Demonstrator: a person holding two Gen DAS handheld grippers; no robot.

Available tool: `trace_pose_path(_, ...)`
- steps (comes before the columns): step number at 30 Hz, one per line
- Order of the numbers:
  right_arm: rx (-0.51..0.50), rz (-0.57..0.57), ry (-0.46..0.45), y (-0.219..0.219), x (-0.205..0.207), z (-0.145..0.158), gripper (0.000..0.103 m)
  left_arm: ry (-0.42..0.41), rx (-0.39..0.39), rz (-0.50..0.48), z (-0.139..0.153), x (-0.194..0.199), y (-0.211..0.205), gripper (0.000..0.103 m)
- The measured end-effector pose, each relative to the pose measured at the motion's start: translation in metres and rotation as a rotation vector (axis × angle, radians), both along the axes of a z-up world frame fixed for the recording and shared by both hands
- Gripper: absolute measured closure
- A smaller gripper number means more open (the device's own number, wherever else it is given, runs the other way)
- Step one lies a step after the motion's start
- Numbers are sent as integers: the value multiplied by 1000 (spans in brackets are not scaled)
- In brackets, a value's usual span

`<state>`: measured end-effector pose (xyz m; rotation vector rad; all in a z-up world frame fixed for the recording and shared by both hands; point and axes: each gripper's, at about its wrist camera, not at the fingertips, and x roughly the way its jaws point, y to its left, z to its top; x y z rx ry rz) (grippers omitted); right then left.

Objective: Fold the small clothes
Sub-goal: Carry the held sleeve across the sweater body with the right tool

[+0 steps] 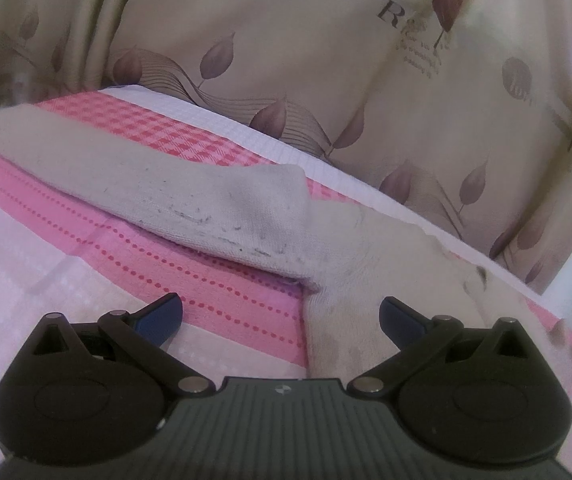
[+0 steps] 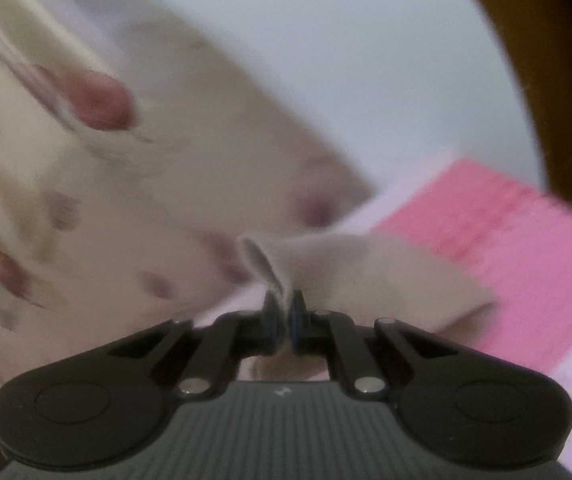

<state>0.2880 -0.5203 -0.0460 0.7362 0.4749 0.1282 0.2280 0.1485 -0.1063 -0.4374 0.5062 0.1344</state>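
Note:
A beige small garment [image 1: 222, 196] lies on a pink and white cloth [image 1: 190, 280], one part folded over toward the left, another part running down to the lower right. My left gripper [image 1: 281, 314] is open and empty just in front of the garment's fold. In the right wrist view my right gripper [image 2: 284, 320] is shut on an edge of the beige garment [image 2: 365, 276] and holds it lifted above the pink cloth [image 2: 505, 240]. That view is blurred.
A beige curtain with purple leaf prints [image 1: 325, 80] hangs close behind the surface and also fills the left of the right wrist view [image 2: 126, 160]. A white wall [image 2: 345, 60] and a dark wooden edge [image 2: 545, 80] are at the right.

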Motion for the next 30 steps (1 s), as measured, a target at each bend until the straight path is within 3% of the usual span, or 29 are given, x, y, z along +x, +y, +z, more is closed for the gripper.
trace_pose_path(7, 173, 185, -94, 111, 31, 37, 97, -18, -29, 5, 0, -2, 3, 0)
trace_pose_path(13, 293, 312, -73, 221, 61, 16, 96, -22, -36, 5, 0, -3, 4, 0)
trace_pose_path(22, 261, 427, 78, 346, 75, -46, 97, -2, -2, 0, 1, 1, 1, 0)
trace_pose_path(30, 180, 455, 145, 384, 79, -66, 96, 25, 43, -4, 1, 5, -4, 0)
